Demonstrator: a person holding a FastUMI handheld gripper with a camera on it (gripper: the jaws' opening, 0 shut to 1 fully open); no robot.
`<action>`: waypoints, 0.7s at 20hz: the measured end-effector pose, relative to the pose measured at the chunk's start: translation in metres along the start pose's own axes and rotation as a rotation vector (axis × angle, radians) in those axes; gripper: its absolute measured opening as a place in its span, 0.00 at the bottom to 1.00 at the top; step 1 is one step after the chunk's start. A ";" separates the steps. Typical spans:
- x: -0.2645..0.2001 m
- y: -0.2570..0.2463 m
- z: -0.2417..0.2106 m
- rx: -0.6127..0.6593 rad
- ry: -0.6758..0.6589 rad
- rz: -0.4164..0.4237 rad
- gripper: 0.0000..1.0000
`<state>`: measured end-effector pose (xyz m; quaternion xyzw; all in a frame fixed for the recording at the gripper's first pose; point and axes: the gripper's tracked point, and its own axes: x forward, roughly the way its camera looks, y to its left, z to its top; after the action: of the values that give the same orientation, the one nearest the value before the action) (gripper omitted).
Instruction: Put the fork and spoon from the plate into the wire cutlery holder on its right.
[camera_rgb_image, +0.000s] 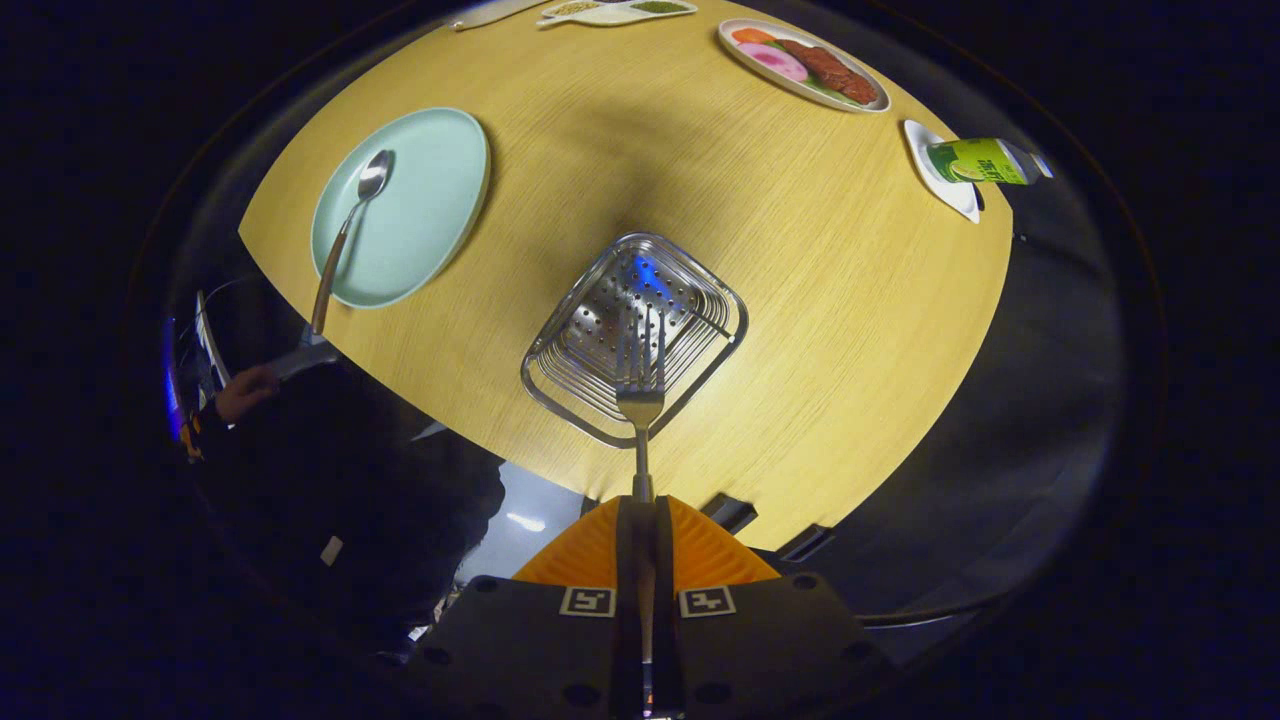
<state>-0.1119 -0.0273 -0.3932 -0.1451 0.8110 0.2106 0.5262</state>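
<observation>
Tool (641, 515) clamped on silver fork (640, 385), tines w/ slim shaft over wire cutlery holder (634, 335).

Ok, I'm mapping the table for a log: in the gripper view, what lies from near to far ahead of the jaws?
Fork clamped between the jaws of the gripper → wire cutlery holder → food plate at the table's far edge.

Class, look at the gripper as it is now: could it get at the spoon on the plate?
Probably not yet. The gripper is shut on the fork, held over the holder. The spoon lies uncovered on the plate, so the way is free once the fork is dropped.
</observation>
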 end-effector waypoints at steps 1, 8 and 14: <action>0.001 0.000 0.005 0.001 0.019 -0.005 0.08; 0.011 -0.003 0.016 0.047 0.042 -0.011 0.19; -0.003 -0.007 0.033 0.105 -0.173 -0.025 0.41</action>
<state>-0.0814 -0.0169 -0.4031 -0.1089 0.7705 0.1729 0.6038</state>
